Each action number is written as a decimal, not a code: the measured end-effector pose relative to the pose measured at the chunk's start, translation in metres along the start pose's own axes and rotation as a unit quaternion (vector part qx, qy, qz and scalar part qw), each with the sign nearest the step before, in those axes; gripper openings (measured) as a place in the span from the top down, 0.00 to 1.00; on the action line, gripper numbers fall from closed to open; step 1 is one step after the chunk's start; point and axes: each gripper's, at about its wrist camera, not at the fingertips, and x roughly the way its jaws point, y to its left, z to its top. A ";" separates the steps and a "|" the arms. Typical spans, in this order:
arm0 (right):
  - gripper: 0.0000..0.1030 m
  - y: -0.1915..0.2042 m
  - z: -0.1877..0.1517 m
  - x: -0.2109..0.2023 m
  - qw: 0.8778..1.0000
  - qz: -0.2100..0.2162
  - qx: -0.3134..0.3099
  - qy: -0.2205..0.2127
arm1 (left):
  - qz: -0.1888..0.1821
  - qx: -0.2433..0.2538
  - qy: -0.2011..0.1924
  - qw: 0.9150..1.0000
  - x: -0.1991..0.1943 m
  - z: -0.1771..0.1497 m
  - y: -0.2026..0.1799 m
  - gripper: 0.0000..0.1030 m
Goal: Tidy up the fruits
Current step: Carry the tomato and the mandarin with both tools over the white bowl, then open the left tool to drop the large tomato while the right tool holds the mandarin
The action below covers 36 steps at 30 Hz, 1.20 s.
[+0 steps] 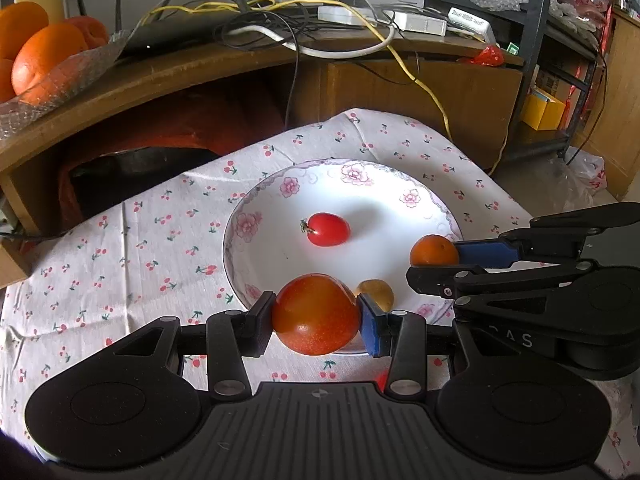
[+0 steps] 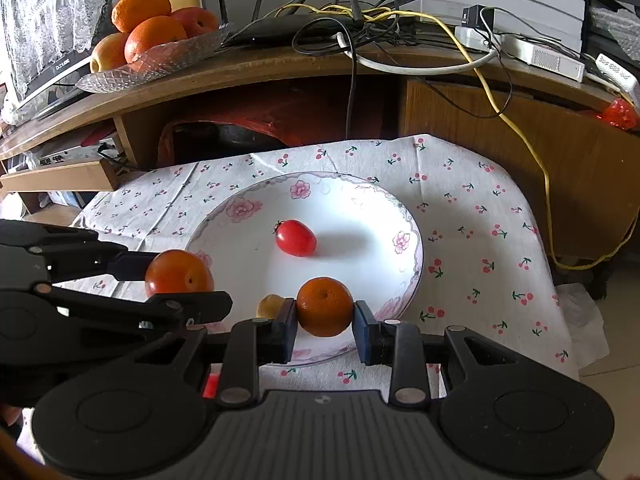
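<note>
My left gripper (image 1: 316,318) is shut on a red-orange plum (image 1: 316,314), held over the near edge of the white floral plate (image 1: 276,200). My right gripper (image 2: 325,320) is shut on a small orange mandarin (image 2: 325,306) over the plate's (image 2: 360,208) near rim. A red cherry tomato (image 1: 325,229) (image 2: 296,237) lies in the middle of the plate. A small yellow-brown fruit (image 1: 378,292) (image 2: 270,306) sits on the plate between the two grippers. The left view also shows the mandarin (image 1: 434,250); the right view shows the plum (image 2: 178,272).
The plate rests on a cherry-print cloth (image 1: 120,248) over a small table. Behind it stands a wooden desk (image 2: 280,68) with a glass dish of oranges and apples (image 2: 152,36), a router and tangled cables (image 2: 380,28). A yellow cable (image 2: 540,184) hangs down at the right.
</note>
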 end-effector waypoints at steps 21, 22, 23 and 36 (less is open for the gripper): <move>0.69 -0.002 0.003 0.015 1.000 -0.011 -0.007 0.004 | 0.005 -0.010 0.005 1.000 0.016 0.002 0.003 0.50; 0.69 -0.002 0.003 0.016 1.000 -0.011 -0.007 0.005 | 0.006 -0.009 0.006 1.000 0.017 0.002 0.003 0.50; 0.69 -0.003 0.004 0.016 1.000 -0.010 -0.007 0.006 | 0.007 -0.009 0.006 1.000 0.017 0.002 0.003 0.50; 0.66 -0.004 0.006 0.014 1.000 -0.009 0.002 0.000 | 0.018 -0.014 0.000 1.000 0.014 0.004 0.006 0.39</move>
